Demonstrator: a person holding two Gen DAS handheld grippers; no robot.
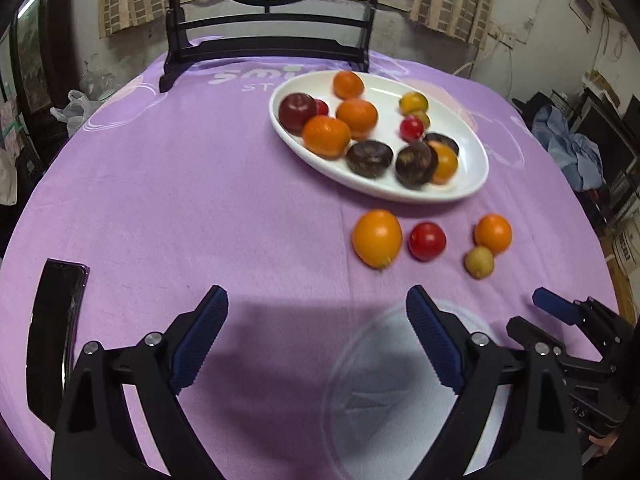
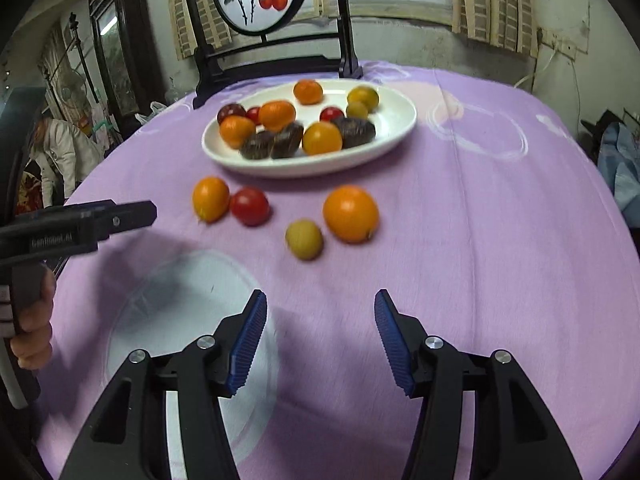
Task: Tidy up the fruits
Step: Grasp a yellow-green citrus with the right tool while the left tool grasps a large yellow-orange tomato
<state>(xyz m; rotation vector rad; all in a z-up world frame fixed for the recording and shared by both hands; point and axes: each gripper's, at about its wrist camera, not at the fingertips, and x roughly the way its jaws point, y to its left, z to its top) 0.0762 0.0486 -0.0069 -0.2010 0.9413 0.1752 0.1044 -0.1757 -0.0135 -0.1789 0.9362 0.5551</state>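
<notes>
A white oval plate (image 1: 380,94) (image 2: 396,120) at the far side of the table holds several oranges, small tomatoes and dark fruits. In front of it, on the purple cloth, lie a large orange (image 1: 377,238) (image 2: 211,199), a red tomato (image 1: 427,241) (image 2: 249,206), a second orange (image 1: 493,234) (image 2: 351,213) and a small yellow-green fruit (image 1: 479,262) (image 2: 304,239). My left gripper (image 1: 316,300) is open and empty, well short of the loose fruits. My right gripper (image 2: 320,298) (image 1: 525,309) is also open and empty, with the yellow-green fruit straight ahead of it.
A clear round dish (image 1: 380,380) (image 2: 172,304) lies on the cloth between and under the two grippers. A black phone (image 1: 56,332) lies near the table's left edge. A dark wooden chair (image 1: 264,48) stands behind the plate. A hand (image 2: 32,320) holds the left gripper (image 2: 148,212).
</notes>
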